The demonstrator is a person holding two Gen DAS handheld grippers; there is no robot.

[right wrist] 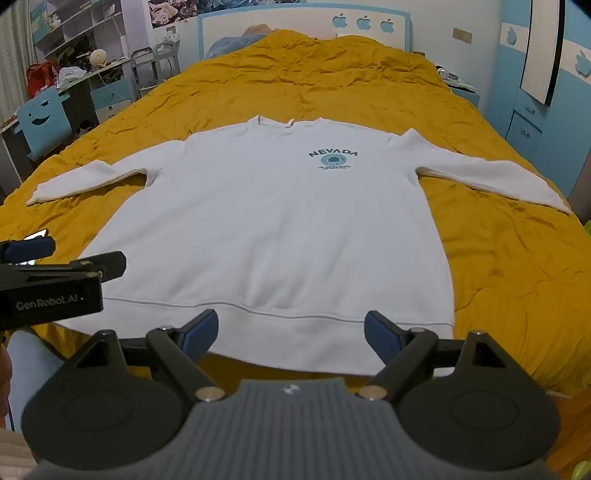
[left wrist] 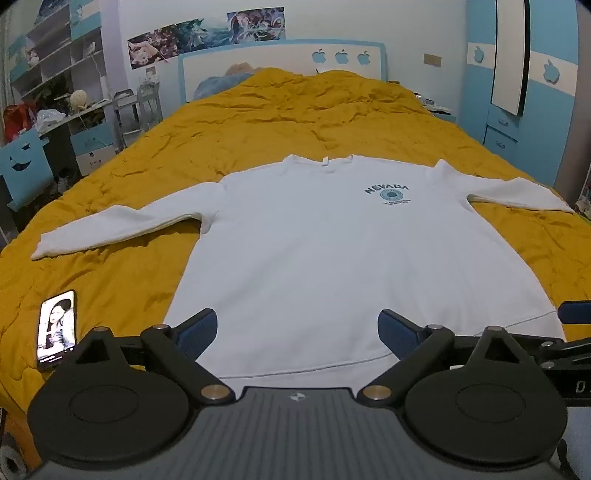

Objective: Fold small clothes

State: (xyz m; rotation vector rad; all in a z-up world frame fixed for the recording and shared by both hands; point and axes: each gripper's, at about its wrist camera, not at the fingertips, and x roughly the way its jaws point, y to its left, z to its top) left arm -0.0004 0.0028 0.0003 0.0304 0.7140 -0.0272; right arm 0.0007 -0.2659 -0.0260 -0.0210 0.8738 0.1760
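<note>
1. Sweatshirt (left wrist: 303, 251), left wrist view: a white long-sleeved top of soft, thick knit lies flat and face up on the bed, both sleeves spread out to the sides and the round neckline at the far end. A dark teal "NEVADA" print (left wrist: 388, 194) with a round emblem sits on the chest.
2. The bed is covered by a mustard-yellow quilt (left wrist: 295, 110), crinkled and puffy, with stitched creases all over.
3. A phone (left wrist: 57, 328) with a lit screen lies on the quilt just beside the sweatshirt's near left corner, apart from the cloth.
4. The left gripper (left wrist: 297, 328) hovers over the ribbed hem with its jaws wide apart; the blue, textured pads (left wrist: 197, 328) stand over the hem band with nothing between them. The black linkage arms and round discs are matte plastic with metal pins.
5. Right wrist view: the same sweatshirt (right wrist: 273, 229) fills the middle, its hem seam running across just beyond the jaws.
6. The right gripper (right wrist: 291, 330) also has its jaws spread wide and empty, poised over the near hem edge, where white cloth meets the quilt (right wrist: 498, 258).
7. The left gripper (right wrist: 55, 266) shows at the left edge, a black body with white lettering, over the hem's left corner.
8. A blue-and-white headboard (right wrist: 303, 22) with apple-shaped cutouts stands at the far end.
</note>
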